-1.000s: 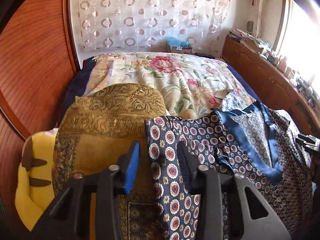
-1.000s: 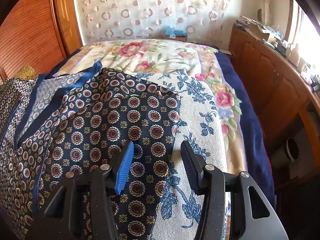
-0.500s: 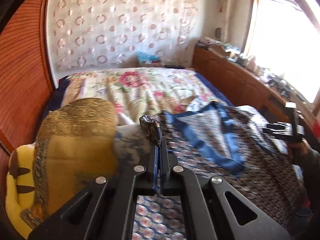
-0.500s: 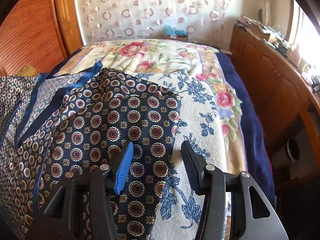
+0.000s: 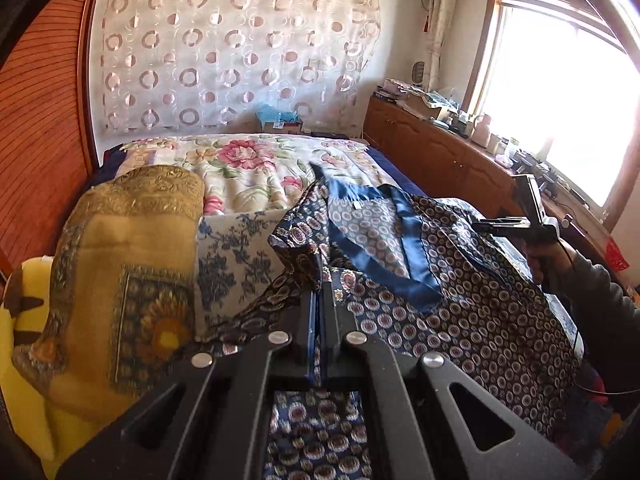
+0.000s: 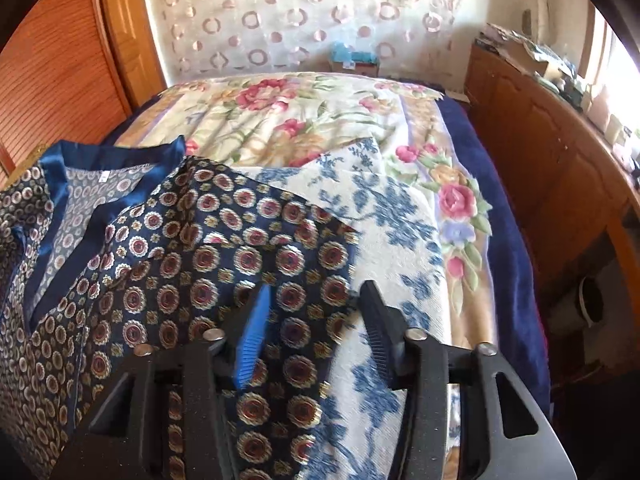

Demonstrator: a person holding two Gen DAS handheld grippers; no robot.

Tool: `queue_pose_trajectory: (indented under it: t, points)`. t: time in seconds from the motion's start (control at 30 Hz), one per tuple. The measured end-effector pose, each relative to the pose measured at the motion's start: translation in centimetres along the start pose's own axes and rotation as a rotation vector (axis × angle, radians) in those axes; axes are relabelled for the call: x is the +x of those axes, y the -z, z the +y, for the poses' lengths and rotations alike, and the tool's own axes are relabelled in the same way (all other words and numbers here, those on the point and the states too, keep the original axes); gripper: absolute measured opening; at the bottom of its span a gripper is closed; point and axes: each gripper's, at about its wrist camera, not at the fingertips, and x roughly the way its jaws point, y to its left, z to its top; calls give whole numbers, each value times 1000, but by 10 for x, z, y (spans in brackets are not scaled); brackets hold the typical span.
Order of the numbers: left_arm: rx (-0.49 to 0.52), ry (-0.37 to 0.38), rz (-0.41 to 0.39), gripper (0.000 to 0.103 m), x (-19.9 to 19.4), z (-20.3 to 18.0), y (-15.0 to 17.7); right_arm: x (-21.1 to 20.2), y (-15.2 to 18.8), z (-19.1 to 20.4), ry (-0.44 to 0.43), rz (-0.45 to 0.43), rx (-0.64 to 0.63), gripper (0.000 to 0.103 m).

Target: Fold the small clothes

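So the left gripper (image 5: 318,300) has its fingers clamped on the left edge of the patterned top (image 5: 440,292) now; a second ago they were apart over it, and that edge has since been lifted and carried in toward the blue collar (image 5: 404,240), so the first fold looks underway; the top lies on the bed (image 6: 280,120) beside the gold cushion (image 5: 120,260); the right gripper (image 6: 316,320) has just been closing, fingers apart with the top's right edge between, not pinched yet.
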Motion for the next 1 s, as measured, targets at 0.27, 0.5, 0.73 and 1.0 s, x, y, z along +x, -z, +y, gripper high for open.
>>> queue_pose_trajectory:
  t: [0.27,0.5,0.73,1.0]
  points:
    - [-27,-41,-29,0,-27,9,22,-56,8,30,-13,-143,-17,0]
    - [-71,-71,-85,0,-69,22,48,-140,37,38,-76,-267,11,0]
    - [-120,-94,-97,0,-96,35,88,-190,95,38,-111,-299,47,0]
    - [-145,-140,-130,0,-140,35,126,-222,166,33,-91,-270,73,0]
